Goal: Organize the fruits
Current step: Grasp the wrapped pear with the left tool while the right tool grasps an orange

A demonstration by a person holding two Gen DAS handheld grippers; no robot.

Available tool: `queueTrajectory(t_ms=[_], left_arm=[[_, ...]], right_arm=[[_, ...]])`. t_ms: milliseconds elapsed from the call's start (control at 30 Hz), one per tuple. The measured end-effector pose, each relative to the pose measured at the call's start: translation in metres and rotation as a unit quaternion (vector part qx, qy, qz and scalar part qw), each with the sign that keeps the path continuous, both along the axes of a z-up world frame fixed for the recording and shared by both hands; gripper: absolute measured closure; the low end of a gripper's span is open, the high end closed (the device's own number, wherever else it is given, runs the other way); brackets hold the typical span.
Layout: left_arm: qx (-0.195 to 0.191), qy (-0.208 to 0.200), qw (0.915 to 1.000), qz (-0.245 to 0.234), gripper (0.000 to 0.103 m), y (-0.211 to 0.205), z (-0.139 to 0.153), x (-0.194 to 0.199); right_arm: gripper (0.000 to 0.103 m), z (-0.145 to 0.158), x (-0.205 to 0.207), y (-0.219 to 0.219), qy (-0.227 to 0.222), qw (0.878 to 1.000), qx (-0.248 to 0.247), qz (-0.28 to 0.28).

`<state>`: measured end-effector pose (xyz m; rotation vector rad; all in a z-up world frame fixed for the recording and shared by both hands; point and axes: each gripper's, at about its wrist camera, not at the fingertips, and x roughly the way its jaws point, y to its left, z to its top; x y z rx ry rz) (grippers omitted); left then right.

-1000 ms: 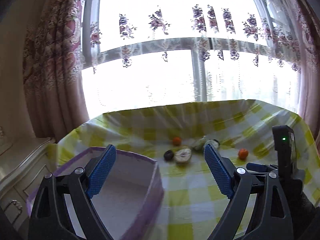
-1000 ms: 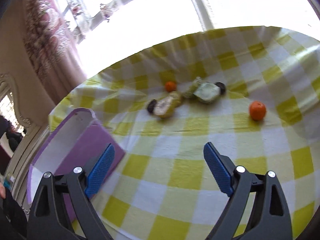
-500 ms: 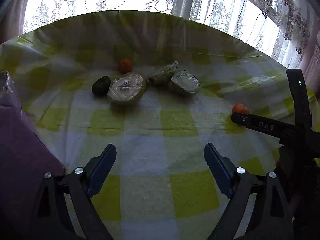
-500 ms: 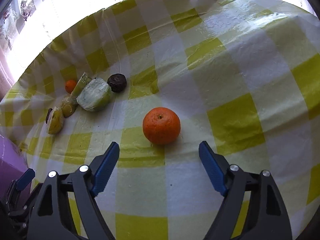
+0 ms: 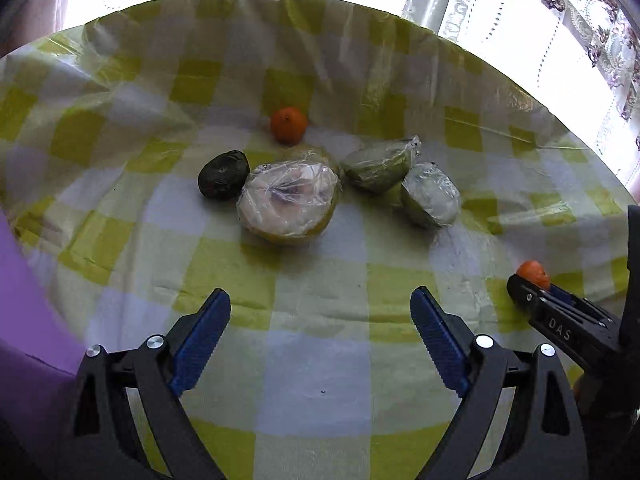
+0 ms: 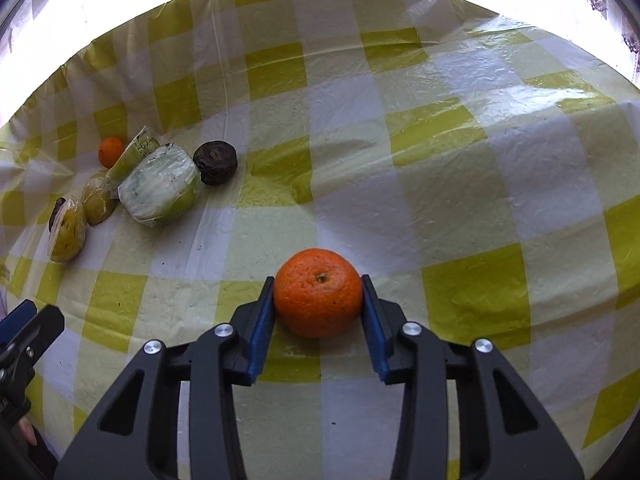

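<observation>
Counted on the checked bench [image 6: 460, 128]: two oranges, one held [image 6: 318, 292] and one far [image 5: 289, 125]; two dark round fruits, one [image 5: 224, 174] beside the large wrapped half [image 5: 289, 208] and another [image 6: 215, 162] by the wrapped green piece [image 6: 160, 190]; wrapped cut pieces number three in the left view, possibly more in the right. Right claw [image 6: 318, 312] sits low over the cloth, both blue pads touching the near orange's sides, pinching it. Left claw [image 5: 320, 336] hovers spread wide, nothing between its pads, aimed at the fruit cluster, a purple bin [image 5: 24, 320] at its left.
</observation>
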<state>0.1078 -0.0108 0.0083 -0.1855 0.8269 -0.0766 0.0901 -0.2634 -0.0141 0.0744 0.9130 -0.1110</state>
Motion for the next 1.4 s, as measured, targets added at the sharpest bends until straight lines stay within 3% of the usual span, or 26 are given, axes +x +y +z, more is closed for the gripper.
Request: queueTrajectory(t_ms=[133, 300, 433, 500, 667, 967, 1267, 1400], left_arm=[[-0.011, 0.022, 0.9992, 0.033, 0.016, 0.005, -0.004, 0.033], [-0.008, 0.029, 0.9988, 0.038, 0.019, 0.005, -0.004, 0.062], [0.000, 0.024, 0.9982, 0.055, 0.043, 0.008, -0.002, 0.066], [-0.007, 0.021, 0.9989, 0.042, 0.043, 0.009, -0.001, 0.063], [0.002, -0.011, 0.9995, 0.030, 0.043, 0.005, 0.009, 0.039], [-0.070, -0.020, 0.9967, 0.035, 0.043, 0.023, 0.009, -0.043], [-0.038, -0.037, 0.9986, 0.007, 0.043, 0.006, 0.010, -0.087], [-0.044, -0.032, 0.9985, 0.004, 0.043, 0.006, 0.009, -0.099]], right_arm=[[0.062, 0.001, 0.001, -0.002, -0.001, 1.000, 0.005, 0.001], [0.062, 0.002, 0.000, -0.004, -0.002, 1.000, 0.011, 0.001], [0.062, 0.003, -0.001, -0.008, -0.005, 1.000, 0.023, 0.001], [0.062, 0.004, -0.002, -0.008, -0.005, 1.000, 0.023, 0.001], [0.062, 0.004, -0.001, -0.006, -0.005, 1.000, 0.022, 0.001], [0.062, 0.004, -0.002, -0.009, -0.008, 0.999, 0.032, 0.001], [0.062, 0.005, -0.003, -0.010, -0.009, 0.999, 0.033, 0.000], [0.062, 0.008, -0.004, -0.005, -0.010, 1.000, 0.006, -0.015]])
